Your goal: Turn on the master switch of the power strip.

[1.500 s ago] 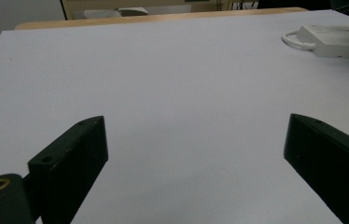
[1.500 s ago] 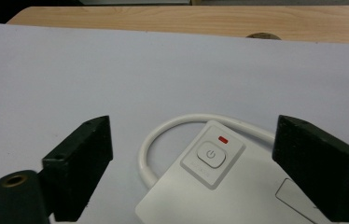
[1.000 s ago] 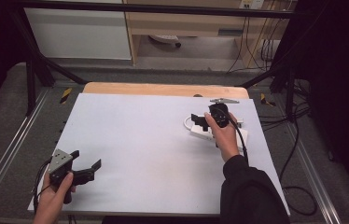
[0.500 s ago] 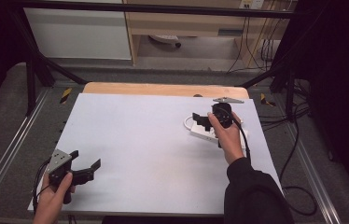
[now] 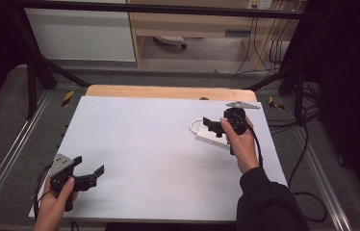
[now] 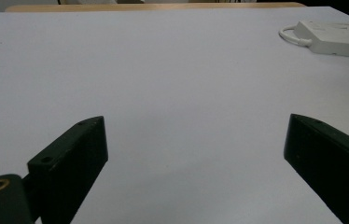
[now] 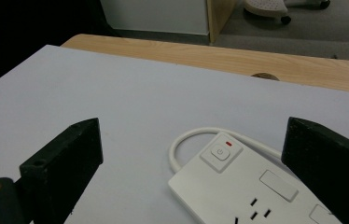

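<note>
Right gripper view: right gripper (image 7: 191, 154) wide over power strip (image 7: 252, 186); left gripper (image 6: 196, 154) wide.

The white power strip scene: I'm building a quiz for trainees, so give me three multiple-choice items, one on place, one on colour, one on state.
1. Where does the white plastic power strip lie on the white table?
A. right side
B. left side
C. near edge

2. What colour is the small mark beside the strip's square power button?
A. green
B. red
C. blue

3. How do the right tongs stand?
A. shut on the strip
C. shut on the cord
B. open over the strip

Answers: 1 A, the high view shows it at the right; 2 B, a red mark; 3 B, jaws wide apart.
</note>
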A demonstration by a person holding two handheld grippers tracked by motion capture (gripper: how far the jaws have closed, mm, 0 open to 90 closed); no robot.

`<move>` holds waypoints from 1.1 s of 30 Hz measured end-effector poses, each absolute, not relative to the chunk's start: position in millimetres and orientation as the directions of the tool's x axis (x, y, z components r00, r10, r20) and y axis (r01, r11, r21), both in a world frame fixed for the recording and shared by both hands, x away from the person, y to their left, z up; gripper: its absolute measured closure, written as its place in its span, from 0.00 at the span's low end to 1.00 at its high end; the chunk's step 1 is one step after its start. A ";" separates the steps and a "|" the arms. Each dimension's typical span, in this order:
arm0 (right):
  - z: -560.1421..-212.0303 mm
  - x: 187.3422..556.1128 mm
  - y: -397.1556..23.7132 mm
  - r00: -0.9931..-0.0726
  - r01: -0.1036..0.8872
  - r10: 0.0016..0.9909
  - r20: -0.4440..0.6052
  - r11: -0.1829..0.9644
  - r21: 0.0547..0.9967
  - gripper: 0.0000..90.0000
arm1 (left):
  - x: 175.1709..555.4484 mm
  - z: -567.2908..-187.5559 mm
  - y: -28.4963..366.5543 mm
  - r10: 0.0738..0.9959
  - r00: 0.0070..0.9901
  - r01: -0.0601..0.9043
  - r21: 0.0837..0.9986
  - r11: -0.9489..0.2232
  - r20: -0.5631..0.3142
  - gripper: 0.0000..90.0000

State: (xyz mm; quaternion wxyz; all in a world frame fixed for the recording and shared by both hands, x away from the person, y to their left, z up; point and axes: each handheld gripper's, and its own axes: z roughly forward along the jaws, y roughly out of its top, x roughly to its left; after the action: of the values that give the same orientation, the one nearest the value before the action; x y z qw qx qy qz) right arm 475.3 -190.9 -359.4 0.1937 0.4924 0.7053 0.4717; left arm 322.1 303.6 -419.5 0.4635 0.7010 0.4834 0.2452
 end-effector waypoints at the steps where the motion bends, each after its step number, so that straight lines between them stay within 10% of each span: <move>1: -359.3 473.4 -192.7 -0.439 0.509 0.879 0.188 0.070 0.858 0.06 | 322.1 -419.5 303.9 0.905 0.412 0.450 0.887 -0.103 -0.104 0.07; 33: -350.9 413.9 -248.2 -0.459 0.457 0.864 0.204 0.032 0.889 0.04 | 321.2 -419.3 303.8 0.905 0.410 0.441 0.894 -0.084 -0.117 0.07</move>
State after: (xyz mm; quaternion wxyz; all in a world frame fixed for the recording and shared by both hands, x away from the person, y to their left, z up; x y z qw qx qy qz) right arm 413.9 -248.2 -350.9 0.2021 0.4790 0.6895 0.5043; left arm 321.2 303.8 -419.3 0.4721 0.6942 0.4846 0.2456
